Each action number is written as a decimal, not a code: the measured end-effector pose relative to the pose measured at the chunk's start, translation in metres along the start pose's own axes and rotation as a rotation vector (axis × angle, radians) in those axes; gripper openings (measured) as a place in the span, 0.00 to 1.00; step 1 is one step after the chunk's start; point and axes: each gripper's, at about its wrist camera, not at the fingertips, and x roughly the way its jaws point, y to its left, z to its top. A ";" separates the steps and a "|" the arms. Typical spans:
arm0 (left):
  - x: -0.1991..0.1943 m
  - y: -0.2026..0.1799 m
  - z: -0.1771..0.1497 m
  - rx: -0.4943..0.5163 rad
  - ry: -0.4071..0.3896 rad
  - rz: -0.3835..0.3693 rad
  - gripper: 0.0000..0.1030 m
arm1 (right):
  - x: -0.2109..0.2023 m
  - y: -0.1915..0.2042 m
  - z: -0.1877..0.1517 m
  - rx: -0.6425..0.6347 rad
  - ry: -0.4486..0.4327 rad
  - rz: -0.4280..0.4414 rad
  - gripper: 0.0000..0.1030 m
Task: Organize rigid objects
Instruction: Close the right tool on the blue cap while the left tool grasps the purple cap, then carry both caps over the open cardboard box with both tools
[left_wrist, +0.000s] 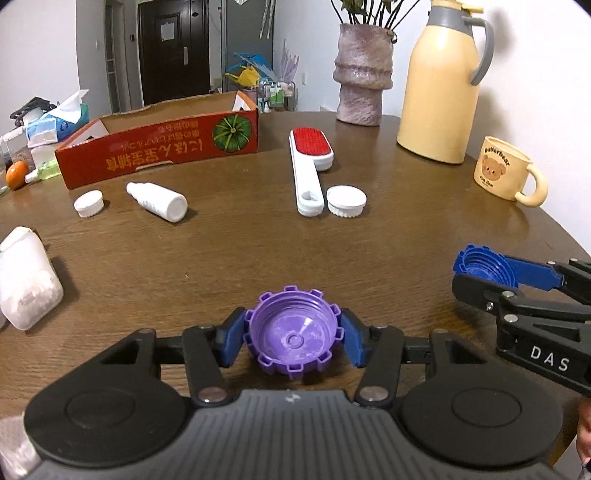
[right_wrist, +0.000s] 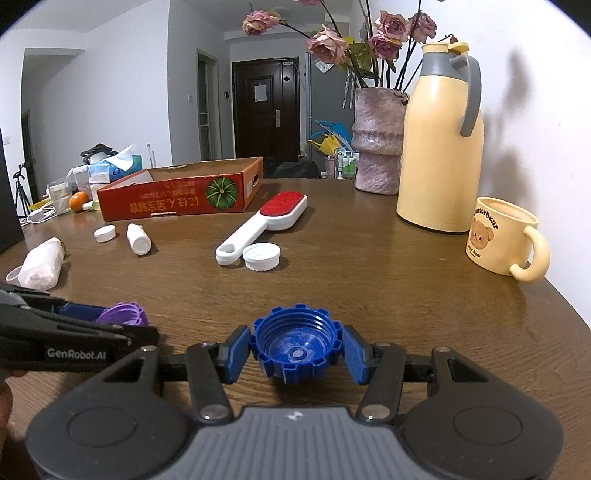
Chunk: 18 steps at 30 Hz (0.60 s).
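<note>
A purple toothed cap (left_wrist: 293, 338) sits open side up between the blue pads of my left gripper (left_wrist: 293, 322), which is shut on its sides just above the wooden table (left_wrist: 240, 258). My right gripper (right_wrist: 295, 336) is shut on a blue toothed cap (right_wrist: 295, 350), also open side up. The left wrist view shows the blue cap (left_wrist: 484, 267) held at the right. In the right wrist view the purple cap (right_wrist: 123, 314) is at the left. Loose on the table lie a white lint brush with a red pad (left_wrist: 308, 166), a large white cap (left_wrist: 346, 201), a small white cap (left_wrist: 88, 203) and a white bottle (left_wrist: 157, 201).
An open red cardboard box (left_wrist: 159, 147) stands at the back left. A cream thermos (left_wrist: 439, 85), a bear mug (left_wrist: 506, 170) and a pink vase (left_wrist: 362, 74) line the back right. A white packet (left_wrist: 26, 277) lies at the left, with clutter and an orange (left_wrist: 16, 175) beyond.
</note>
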 end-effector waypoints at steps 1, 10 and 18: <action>-0.002 0.002 0.001 -0.001 -0.006 -0.001 0.53 | 0.000 0.001 0.001 -0.001 0.000 0.000 0.51; -0.018 0.023 0.014 -0.024 -0.056 -0.002 0.53 | -0.003 0.018 0.015 -0.013 -0.014 0.000 0.51; -0.033 0.052 0.031 -0.052 -0.113 0.009 0.53 | -0.003 0.038 0.036 -0.026 -0.039 0.010 0.51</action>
